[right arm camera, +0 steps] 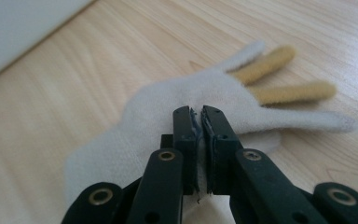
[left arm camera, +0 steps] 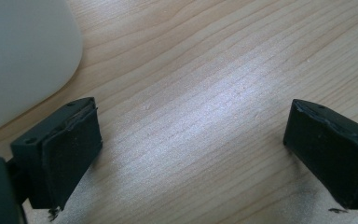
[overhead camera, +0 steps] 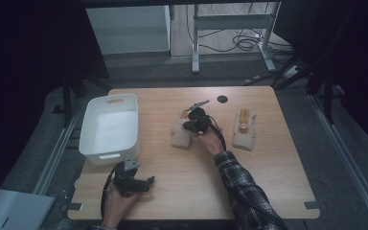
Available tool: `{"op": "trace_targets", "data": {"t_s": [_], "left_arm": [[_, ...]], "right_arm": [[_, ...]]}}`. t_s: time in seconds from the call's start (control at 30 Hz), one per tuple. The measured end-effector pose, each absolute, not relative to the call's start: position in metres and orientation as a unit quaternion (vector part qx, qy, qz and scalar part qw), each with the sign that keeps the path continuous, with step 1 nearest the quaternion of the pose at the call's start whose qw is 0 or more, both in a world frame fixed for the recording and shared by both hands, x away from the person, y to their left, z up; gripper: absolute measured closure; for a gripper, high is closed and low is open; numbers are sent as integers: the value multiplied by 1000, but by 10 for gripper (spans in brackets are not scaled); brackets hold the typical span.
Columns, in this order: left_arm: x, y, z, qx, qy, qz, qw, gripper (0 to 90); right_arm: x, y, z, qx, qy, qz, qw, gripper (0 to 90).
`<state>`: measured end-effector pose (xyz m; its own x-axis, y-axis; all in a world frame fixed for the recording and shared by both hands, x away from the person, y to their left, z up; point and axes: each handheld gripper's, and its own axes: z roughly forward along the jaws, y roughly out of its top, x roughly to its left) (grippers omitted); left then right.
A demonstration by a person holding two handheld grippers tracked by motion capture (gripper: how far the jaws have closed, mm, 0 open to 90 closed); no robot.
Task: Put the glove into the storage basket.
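Note:
A cream knitted glove (overhead camera: 179, 136) with yellow fingers lies at the middle of the wooden table (overhead camera: 268, 182). My right gripper (overhead camera: 191, 125) is on top of it. In the right gripper view the jaws (right arm camera: 200, 114) stand pressed together with a fold of the glove (right arm camera: 158, 107) pinched between them. Its yellow fingers (right arm camera: 270, 60) point away to the right. A second glove of the same kind (overhead camera: 244, 128) lies flat further right. My left gripper (overhead camera: 146, 182) rests low near the table's front left, open, with bare wood between its pads (left arm camera: 70, 149).
A white plastic bin (overhead camera: 87, 125) stands at the table's left, close beside my left gripper; its rounded corner (left arm camera: 23, 56) is just ahead of the left jaw. A small black round hole (overhead camera: 222, 98) sits at the table's far edge.

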<state>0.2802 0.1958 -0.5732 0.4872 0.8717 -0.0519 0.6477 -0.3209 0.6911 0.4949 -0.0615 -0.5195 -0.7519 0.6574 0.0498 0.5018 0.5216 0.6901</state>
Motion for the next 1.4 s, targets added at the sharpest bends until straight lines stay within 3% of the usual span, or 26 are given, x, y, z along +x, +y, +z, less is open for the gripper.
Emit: {"op": "trace_targets", "data": {"t_s": [0.6, 0.97, 1.1, 1.17, 1.27, 1.4], "left_arm": [[280, 196, -573, 796, 476, 169, 333, 41], [280, 196, -573, 796, 478, 168, 333, 41], [280, 196, -573, 796, 477, 168, 332, 41], [280, 196, -573, 796, 477, 168, 332, 41], [280, 196, -573, 796, 477, 168, 332, 41], [280, 196, -573, 796, 477, 168, 332, 41]], "right_arm": [[417, -97, -481, 299, 866, 393, 78, 841], [371, -135, -505, 306, 869, 381, 79, 832], [363, -144, -520, 293, 879, 359, 115, 757], [361, -149, -529, 292, 886, 341, 119, 621], [357, -158, -533, 298, 882, 340, 131, 505], [357, -170, -522, 309, 873, 350, 140, 473]]}}
